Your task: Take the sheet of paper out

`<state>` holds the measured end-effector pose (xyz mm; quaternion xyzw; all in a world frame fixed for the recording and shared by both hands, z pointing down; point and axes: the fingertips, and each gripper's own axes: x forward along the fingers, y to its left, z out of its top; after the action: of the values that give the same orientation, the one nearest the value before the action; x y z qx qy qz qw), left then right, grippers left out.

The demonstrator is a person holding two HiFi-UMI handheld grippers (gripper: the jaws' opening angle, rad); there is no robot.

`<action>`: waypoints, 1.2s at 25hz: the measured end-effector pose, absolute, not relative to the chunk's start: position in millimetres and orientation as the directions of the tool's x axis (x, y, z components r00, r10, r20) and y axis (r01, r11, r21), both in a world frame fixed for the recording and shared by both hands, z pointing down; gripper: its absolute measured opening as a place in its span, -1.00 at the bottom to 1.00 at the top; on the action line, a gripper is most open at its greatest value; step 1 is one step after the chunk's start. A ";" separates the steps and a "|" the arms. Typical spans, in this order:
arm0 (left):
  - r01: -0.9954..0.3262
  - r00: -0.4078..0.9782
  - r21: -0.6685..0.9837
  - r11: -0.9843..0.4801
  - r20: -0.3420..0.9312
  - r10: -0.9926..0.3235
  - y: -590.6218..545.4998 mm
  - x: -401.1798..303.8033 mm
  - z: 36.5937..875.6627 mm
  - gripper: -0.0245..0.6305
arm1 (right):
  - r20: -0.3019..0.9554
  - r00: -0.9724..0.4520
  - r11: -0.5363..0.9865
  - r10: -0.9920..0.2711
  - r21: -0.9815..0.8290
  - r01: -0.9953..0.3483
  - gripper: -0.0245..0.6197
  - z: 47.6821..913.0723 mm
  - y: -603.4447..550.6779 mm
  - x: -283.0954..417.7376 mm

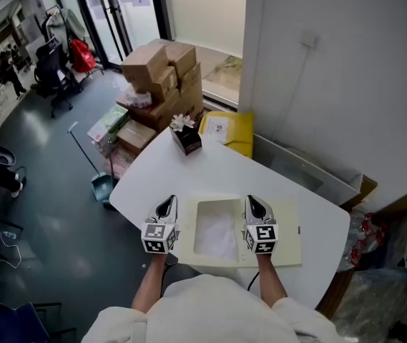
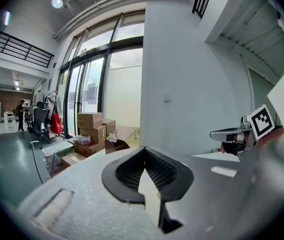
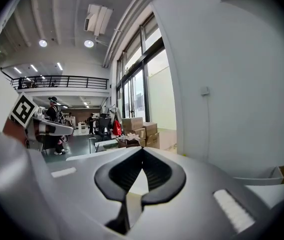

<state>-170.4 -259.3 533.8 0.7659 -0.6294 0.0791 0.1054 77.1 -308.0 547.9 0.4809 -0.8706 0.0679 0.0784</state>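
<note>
Sheet of paper (image 1: 214, 234) is seen inside a cream folder (image 1: 286, 238) flat on the white bench (image 1: 221, 168), low in the frame's centre, its long axis running up the frame. It is flanked by the left claw (image 1: 167, 204) and right claw (image 1: 254, 203), equally near, both shut and empty.

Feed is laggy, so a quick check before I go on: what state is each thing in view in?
Left gripper: jaws together, at the folder's left edge.
Right gripper: jaws together, over the folder, right of the paper.
Folder: flat on the table.
Paper: flat within the folder's outline, not out.
Dark box: upright, something white sticking out.
Cardboard boxes: stacked.
</note>
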 end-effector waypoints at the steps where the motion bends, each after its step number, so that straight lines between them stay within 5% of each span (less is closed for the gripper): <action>1: -0.981 0.192 0.058 -0.183 0.261 -0.946 -261.9 -170.0 535.6 -0.91 | 0.203 -0.526 0.528 -0.826 -0.050 -0.848 -0.92 550.5 -312.1 77.4; 30: -0.948 0.316 0.135 -0.287 0.338 -0.886 -306.0 -194.6 594.5 -0.91 | 0.333 -0.440 0.469 -0.834 0.005 -0.883 -0.91 591.1 -330.8 52.1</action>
<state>-194.6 -306.0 594.5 0.7961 -0.5761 0.0991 0.1566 52.1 -330.8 591.1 0.5084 -0.8443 0.0850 0.1462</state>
